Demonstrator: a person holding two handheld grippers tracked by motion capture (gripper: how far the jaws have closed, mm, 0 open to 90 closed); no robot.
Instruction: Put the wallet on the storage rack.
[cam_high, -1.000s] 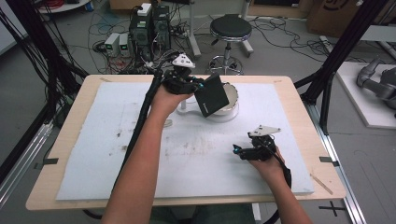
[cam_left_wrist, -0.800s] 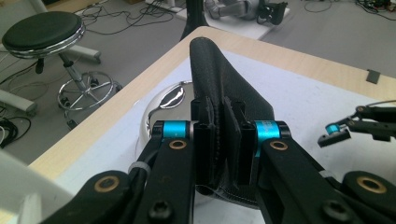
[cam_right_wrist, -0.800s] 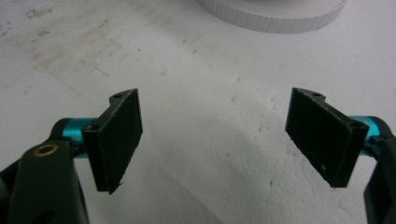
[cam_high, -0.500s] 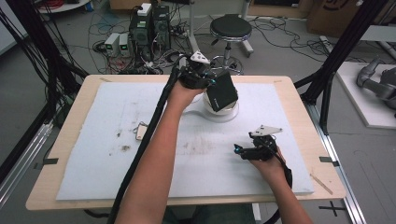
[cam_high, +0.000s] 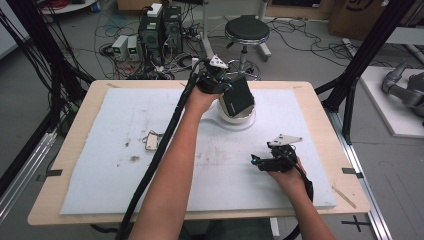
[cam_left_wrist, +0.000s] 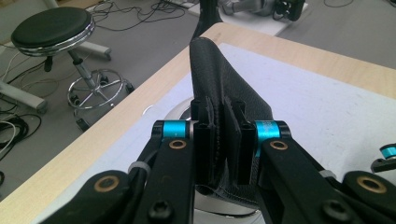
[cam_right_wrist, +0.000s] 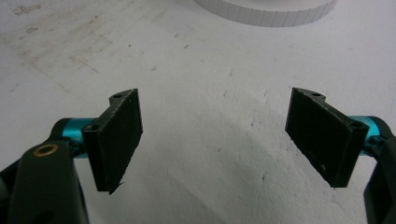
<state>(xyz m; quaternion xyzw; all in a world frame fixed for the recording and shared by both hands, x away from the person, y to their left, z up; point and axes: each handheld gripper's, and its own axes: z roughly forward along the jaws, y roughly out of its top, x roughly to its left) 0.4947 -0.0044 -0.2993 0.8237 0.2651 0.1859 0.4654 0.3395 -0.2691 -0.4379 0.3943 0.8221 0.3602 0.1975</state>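
My left gripper is shut on a flat black leather case, which hangs tilted over a round white stand at the far middle of the table. In the left gripper view both pads pinch the case's stitched edge, my left gripper pointing toward the table's far corner, with the stand just beneath. My right gripper rests low on the white foam mat at the near right, open. Between its wide jaws lies bare mat only.
A small tan tag with a wire loop lies on the mat left of the forearm. The stand's rim sits ahead of the right gripper. A black stool and cables stand beyond the far edge. Dirt smudges mark the mat.
The left hand has carried the black case to the right and slightly down, over the white stand. The moved forearm now uncovers the small tag. The right gripper has stayed put.
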